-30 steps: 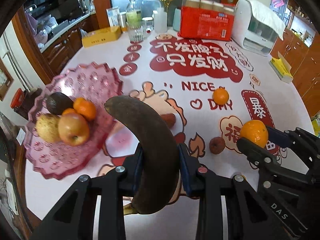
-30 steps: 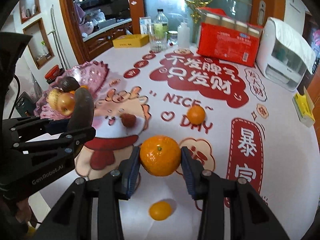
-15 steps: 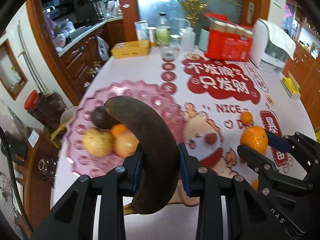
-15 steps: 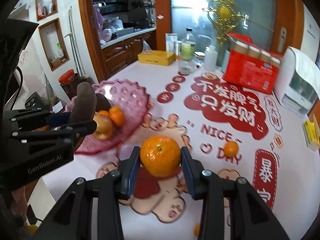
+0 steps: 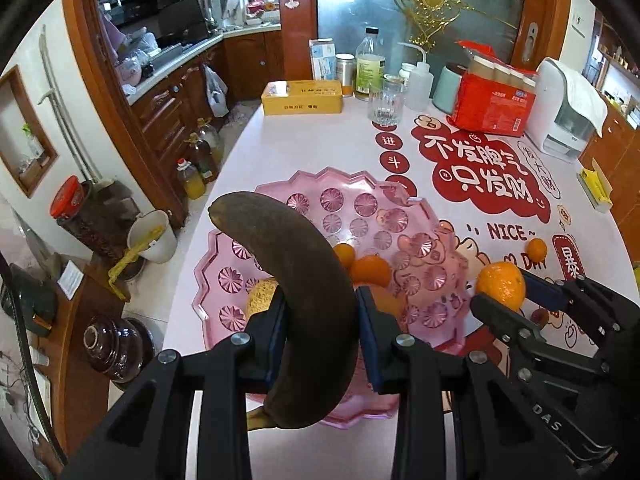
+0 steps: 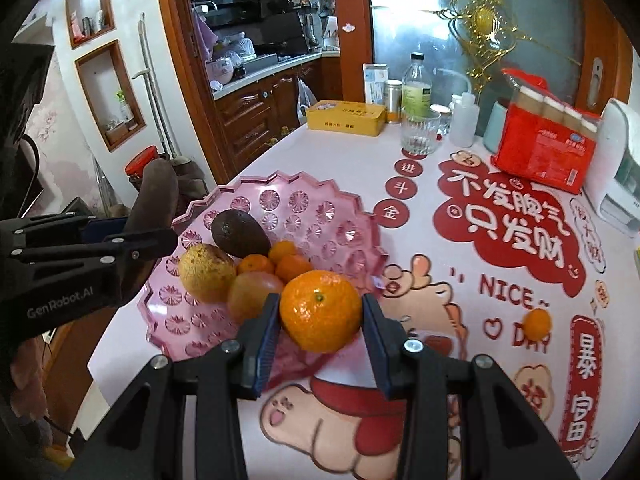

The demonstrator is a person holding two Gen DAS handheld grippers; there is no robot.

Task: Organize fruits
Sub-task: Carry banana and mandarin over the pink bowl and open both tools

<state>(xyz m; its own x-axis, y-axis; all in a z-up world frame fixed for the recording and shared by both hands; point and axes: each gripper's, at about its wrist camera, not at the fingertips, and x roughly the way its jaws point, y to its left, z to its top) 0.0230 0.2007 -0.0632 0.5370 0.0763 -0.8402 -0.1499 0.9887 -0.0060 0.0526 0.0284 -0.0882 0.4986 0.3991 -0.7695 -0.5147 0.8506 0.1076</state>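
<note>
My left gripper [image 5: 320,340] is shut on a dark brown overripe banana [image 5: 296,288], held above the near part of the pink fruit plate [image 5: 352,208]. My right gripper [image 6: 320,316] is shut on a large orange [image 6: 320,310], hanging over the plate's [image 6: 320,208] near right rim. In the plate lie a dark avocado [image 6: 240,232], a yellow pear [image 6: 206,272], an apple [image 6: 252,294] and small mandarins [image 6: 292,266]. The left gripper [image 6: 120,236] with the banana [image 6: 156,196] shows at the left of the right wrist view. The right gripper [image 5: 516,292] with its orange [image 5: 500,284] appears at the right in the left wrist view.
A small mandarin [image 6: 538,323] lies on the printed tablecloth to the right. At the back stand a yellow tin [image 6: 346,117], a glass [image 6: 418,134], bottles, a red package [image 6: 548,152] and a white appliance [image 6: 620,176]. The table's left edge drops to the floor with jars and a bucket [image 5: 154,236].
Both grippers have carried their fruit leftward across the table, from beside the plate to above it. The grips on banana and orange are unchanged.
</note>
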